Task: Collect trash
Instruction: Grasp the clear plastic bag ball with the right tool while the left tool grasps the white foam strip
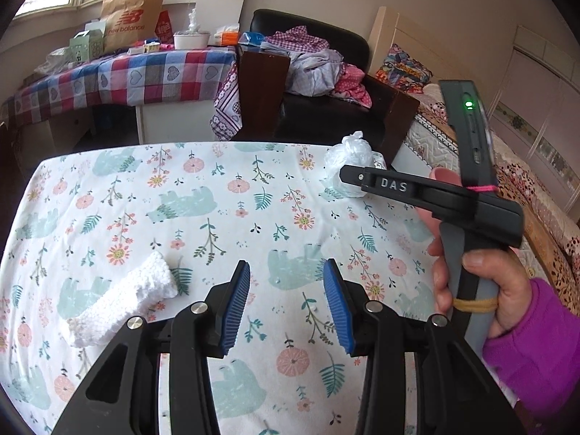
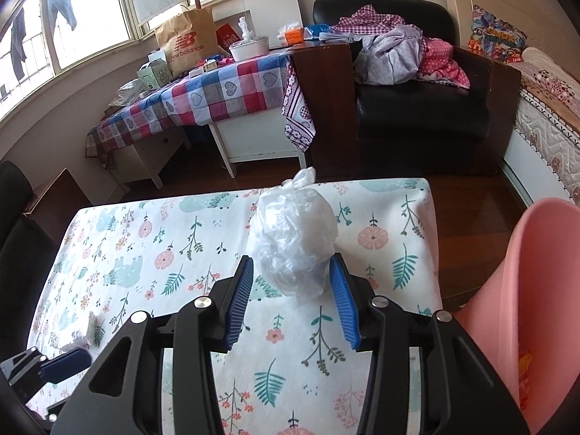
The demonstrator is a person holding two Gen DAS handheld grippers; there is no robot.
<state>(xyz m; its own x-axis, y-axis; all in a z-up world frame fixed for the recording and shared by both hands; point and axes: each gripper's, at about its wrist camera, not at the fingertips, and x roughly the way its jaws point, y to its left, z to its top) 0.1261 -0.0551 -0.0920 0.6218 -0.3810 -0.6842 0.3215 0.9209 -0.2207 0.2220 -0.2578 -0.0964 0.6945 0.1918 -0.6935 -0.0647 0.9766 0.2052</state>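
1. Your right gripper [image 2: 291, 282] points down at the table [image 2: 384, 311], which wears a white cloth printed with bears and flowers. Its blue pads [image 2: 242, 301] stand apart.
2. The tied plastic bag [image 2: 295, 241], the piece of trash, sits on the far part of the table, near the right edge. Its near side lies between the tips of your right gripper's fingers; the right pad is at or just beside the bag and the left pad is just beside it. You cannot tell from this view whether either pad presses on the plastic, and the bag looks to be resting on the cloth.
3. Your left gripper [image 1: 286, 282] hangs over the middle of the table with its jaws wide apart. Nothing is between its pads [image 1: 237, 301]; only the printed cloth shows in the gap.
4. A white knitted cloth [image 1: 119, 304] lies on the table just to the left of your left gripper, not touching it.
5. From the left wrist view, your right hand [image 1: 467, 282], in a purple sleeve [image 1: 533, 344], grips the handle of the right gripper at the right side, and the bag [image 1: 348, 166] shows beyond that gripper's finger, near the far right corner.
6. A pink bin [image 2: 543, 290] stands just off the table's right edge, close to your right gripper.
7. Beyond the table are a black armchair [image 2: 417, 108] piled with clothes and a side table under a checked cloth [image 2: 203, 98].
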